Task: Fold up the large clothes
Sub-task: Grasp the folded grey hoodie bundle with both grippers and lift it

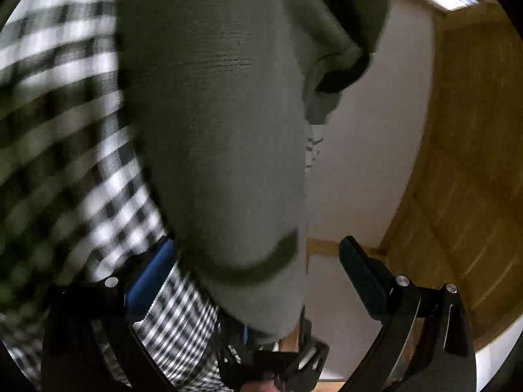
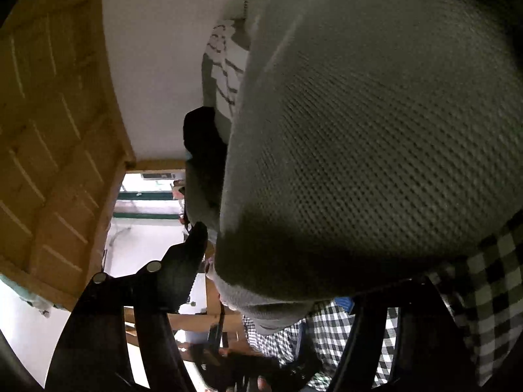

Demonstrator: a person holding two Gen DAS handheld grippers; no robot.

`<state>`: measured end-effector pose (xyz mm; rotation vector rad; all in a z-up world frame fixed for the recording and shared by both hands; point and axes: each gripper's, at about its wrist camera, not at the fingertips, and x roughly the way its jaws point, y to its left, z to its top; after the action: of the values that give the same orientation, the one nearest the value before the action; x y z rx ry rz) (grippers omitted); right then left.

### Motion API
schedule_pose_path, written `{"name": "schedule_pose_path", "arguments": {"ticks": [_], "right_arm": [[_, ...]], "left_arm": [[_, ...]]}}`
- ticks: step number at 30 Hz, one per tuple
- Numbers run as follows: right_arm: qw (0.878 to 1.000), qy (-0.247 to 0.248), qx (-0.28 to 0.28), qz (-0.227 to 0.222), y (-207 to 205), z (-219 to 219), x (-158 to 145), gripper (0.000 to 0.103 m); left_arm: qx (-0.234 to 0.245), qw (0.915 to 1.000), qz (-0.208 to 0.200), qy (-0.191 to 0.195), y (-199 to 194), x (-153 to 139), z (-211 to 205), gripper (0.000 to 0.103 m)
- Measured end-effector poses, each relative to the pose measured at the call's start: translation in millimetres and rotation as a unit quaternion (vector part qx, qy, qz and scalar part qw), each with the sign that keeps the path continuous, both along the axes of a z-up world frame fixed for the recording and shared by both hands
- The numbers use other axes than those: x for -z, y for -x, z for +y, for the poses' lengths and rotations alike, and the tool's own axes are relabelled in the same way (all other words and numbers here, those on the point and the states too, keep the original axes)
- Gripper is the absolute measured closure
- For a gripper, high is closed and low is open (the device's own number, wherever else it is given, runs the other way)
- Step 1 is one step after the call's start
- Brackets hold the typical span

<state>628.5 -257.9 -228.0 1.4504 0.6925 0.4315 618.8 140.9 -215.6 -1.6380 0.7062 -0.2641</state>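
Observation:
A grey-green knit garment (image 1: pixel 222 124) hangs in front of the left wrist camera and drapes between the fingers of my left gripper (image 1: pixel 258 268). Its jaws stand wide apart, with the blue-padded left finger (image 1: pixel 153 277) and the black right finger (image 1: pixel 362 274) on either side of the cloth. In the right wrist view the same knit garment (image 2: pixel 376 137) fills the upper right. My right gripper (image 2: pixel 278 277) is open: its left finger (image 2: pixel 183 261) is free, and its right finger is hidden behind the cloth. The other gripper's body (image 2: pixel 261 369) shows low down.
A black-and-white checked cloth (image 1: pixel 65 124) lies behind the garment on the left; it also shows in the right wrist view (image 2: pixel 483 297). A white wall (image 1: pixel 376 137) and a wooden door (image 1: pixel 467 163) are on the right. A wooden door (image 2: pixel 49 130) and a bright doorway (image 2: pixel 147 202) stand to the left.

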Motion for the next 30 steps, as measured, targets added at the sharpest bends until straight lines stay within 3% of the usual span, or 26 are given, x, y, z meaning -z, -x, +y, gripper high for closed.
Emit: {"name": "schedule_pose_path", "arguments": {"ticks": [4, 6, 8, 10, 11, 13, 14, 21, 27, 29, 30], "right_arm": [[0.999, 0.008, -0.008, -0.031, -3.0, -4.7, -15.3, 0.046], [0.999, 0.005, -0.007, -0.032, -7.2, -6.2, -17.3, 0.046], [1.0, 0.001, 0.0, -0.01, -8.5, -6.2, -9.7, 0.046], [1.0, 0.0, 0.006, 0.014, -5.2, -5.9, 1.5, 0.04], [1.0, -0.002, 0.009, 0.025, -4.0, -6.0, 6.9, 0.038], [0.999, 0.006, 0.013, 0.036, -2.4, -4.4, 15.7, 0.027], [0.999, 0.015, 0.012, 0.031, -2.5, -3.5, 15.9, 0.026], [0.998, 0.058, 0.028, 0.02, 10.5, 13.3, 2.8, 0.007], [0.995, -0.024, 0.092, 0.033, -30.7, -24.2, 9.6, 0.003], [0.996, -0.004, 0.085, 0.026, -45.4, -30.4, -8.6, 0.013], [0.997, 0.014, 0.077, 0.021, -46.3, -31.5, -17.7, 0.047]], "left_arm": [[0.012, 0.9991, -0.039, 0.007, -26.8, -24.5, 5.1, 0.006], [0.031, 0.9982, -0.05, -0.012, -38.9, -32.6, 4.3, 0.005], [0.045, 0.9983, -0.029, -0.023, -50.2, -24.5, 6.0, 0.005], [0.054, 0.9985, -0.005, -0.004, -57.8, -12.4, 11.4, 0.006], [0.055, 0.9984, 0.002, 0.007, -59.1, -12.8, 14.2, 0.009], [0.056, 0.9983, 0.014, -0.002, -58.8, -16.3, 16.4, 0.04], [0.056, 0.9982, 0.02, -0.009, -57.0, -17.3, 18.0, 0.062], [0.052, 0.9982, -0.028, 0.006, -52.0, -38.5, 21.2, 0.07], [0.063, 0.9972, -0.04, 0.0, -53.6, -52.8, 26.7, 0.07], [0.064, 0.9974, -0.033, -0.001, -53.8, -50.6, 27.2, 0.07], [0.062, 0.9975, -0.033, -0.005, -52.5, -50.6, 27.9, 0.071]]}}
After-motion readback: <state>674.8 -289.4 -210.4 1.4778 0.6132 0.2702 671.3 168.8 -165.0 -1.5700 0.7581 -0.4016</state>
